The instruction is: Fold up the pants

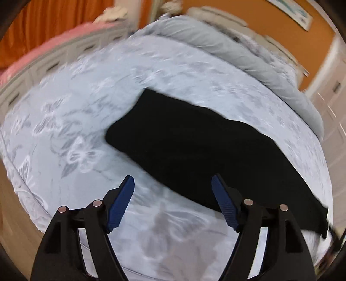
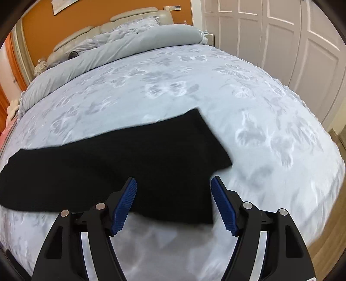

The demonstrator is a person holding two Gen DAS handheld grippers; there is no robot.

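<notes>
Black pants (image 1: 194, 147) lie flat in a long strip on the pale blue butterfly-print bedspread (image 1: 75, 108). In the left wrist view my left gripper (image 1: 173, 183) hovers above the strip's near edge, its blue pads (image 1: 121, 205) wide apart with nothing between them. In the right wrist view the same black pants (image 2: 129, 162) stretch from the left edge to a squared end at the centre right. My right gripper (image 2: 174, 183) stands open over that end, above the cloth, holding nothing.
A rolled grey duvet (image 2: 121, 51) and pillows lie along the bed's far side by a padded headboard (image 2: 134, 15). White wardrobe doors (image 2: 281, 43) stand at the right. An orange wall (image 1: 248, 17) and pink bedding (image 1: 54, 43) lie beyond the bed.
</notes>
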